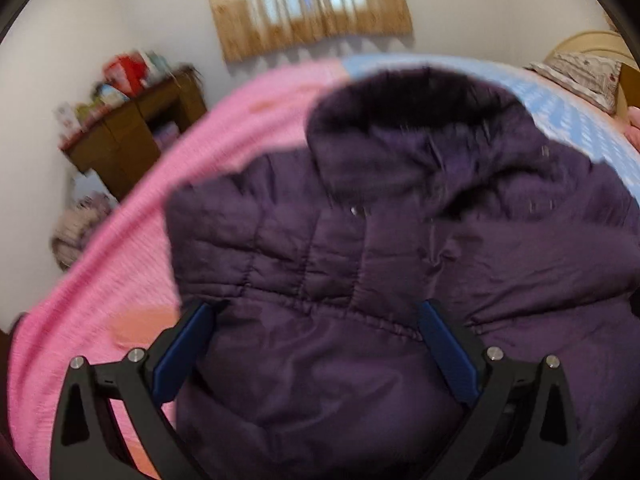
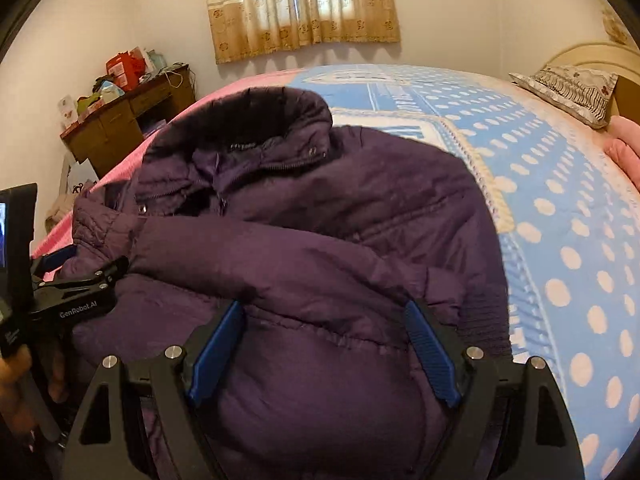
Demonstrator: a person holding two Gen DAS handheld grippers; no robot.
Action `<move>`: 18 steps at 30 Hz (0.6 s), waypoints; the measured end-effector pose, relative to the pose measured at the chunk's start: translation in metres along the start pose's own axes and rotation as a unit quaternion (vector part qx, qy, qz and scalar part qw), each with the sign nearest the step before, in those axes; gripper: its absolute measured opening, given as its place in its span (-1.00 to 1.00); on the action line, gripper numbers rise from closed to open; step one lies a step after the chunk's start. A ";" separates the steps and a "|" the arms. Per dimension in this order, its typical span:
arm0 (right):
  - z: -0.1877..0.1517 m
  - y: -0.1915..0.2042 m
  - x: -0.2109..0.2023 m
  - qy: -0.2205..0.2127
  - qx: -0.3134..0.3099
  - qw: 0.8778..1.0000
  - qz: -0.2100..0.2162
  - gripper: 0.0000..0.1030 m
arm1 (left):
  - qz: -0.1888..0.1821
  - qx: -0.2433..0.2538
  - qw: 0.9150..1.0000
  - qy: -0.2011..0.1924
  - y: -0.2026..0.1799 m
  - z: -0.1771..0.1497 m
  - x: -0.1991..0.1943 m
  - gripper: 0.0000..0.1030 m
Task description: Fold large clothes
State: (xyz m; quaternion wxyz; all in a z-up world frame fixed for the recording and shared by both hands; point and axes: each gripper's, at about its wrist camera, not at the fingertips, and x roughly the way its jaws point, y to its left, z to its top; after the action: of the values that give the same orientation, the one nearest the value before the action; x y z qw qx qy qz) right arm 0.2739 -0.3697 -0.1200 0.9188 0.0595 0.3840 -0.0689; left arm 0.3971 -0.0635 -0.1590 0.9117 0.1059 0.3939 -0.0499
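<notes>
Behind the bed (image 2: 560, 208), a curtained window (image 2: 302, 4) and a cluttered wooden table (image 2: 120, 120) fill the far wall. Your left tool (image 1: 320, 312) and right tool (image 2: 324, 312) both stand wide open over the purple jacket (image 2: 300, 240), jaws spread, gripping nothing. That jacket lies on the bed, hood (image 2: 248, 116) toward the window, its hem nearest you. One sleeve (image 2: 280, 256) already lies folded across the chest, so judging from this, the fold is partly done; the hem probably remains to bring up toward the hood.
</notes>
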 end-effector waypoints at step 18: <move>-0.006 0.024 0.023 0.024 -0.055 0.997 -0.054 0.70 | -0.012 -0.007 0.999 0.029 0.003 -0.004 0.010 1.00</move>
State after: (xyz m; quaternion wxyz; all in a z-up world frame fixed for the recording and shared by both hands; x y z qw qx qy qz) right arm 0.2901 -0.3470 -0.1389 0.9061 -0.0104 0.4118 -0.0959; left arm 0.4020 -0.0600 -0.1684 0.9001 0.0956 0.4214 -0.0552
